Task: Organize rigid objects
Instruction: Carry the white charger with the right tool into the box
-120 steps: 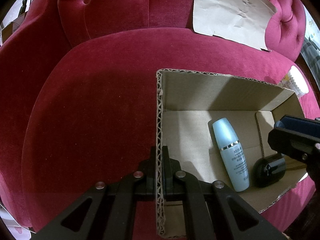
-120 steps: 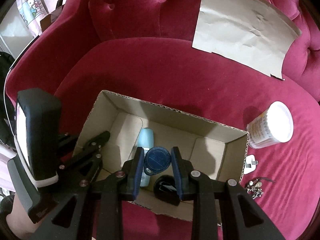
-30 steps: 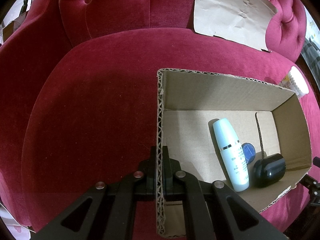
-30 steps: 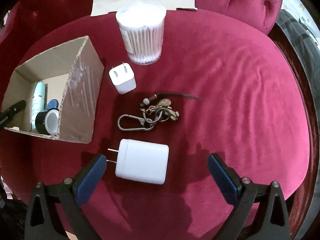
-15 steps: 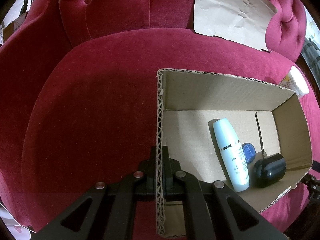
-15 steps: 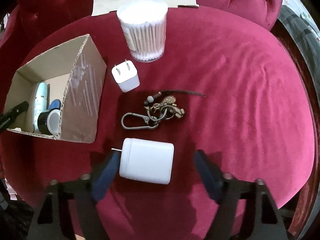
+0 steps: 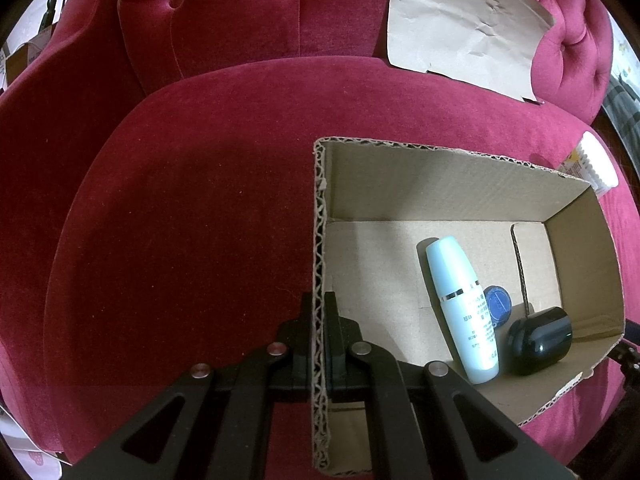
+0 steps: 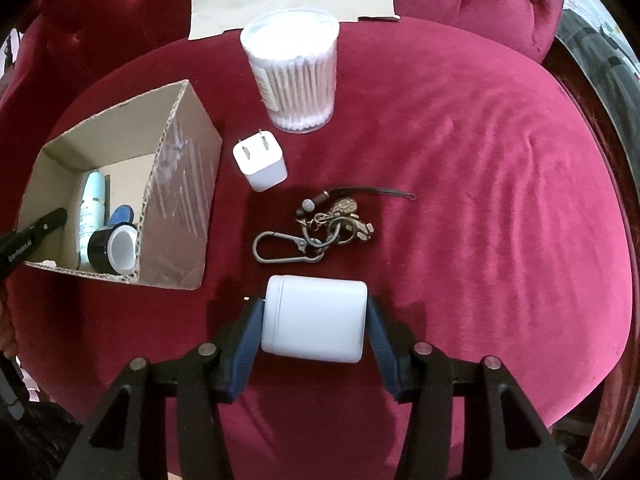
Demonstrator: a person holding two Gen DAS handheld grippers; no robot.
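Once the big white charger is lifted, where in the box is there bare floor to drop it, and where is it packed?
Bare floor lies in the cardboard box between the wall pinched by the left claw and the pale blue bottle. Crowded: the opposite end, with the bottle, blue disc and black jar bunched together.

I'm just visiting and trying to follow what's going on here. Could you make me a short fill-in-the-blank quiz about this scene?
1. The left gripper is clamped on the wall of the ____ box.
2. The right gripper has just been closing around the large white ____.
3. The pale blue bottle lies ____ the box.
4. Between the two chargers lies a bunch of ____.

Missing words: cardboard; charger; inside; keys
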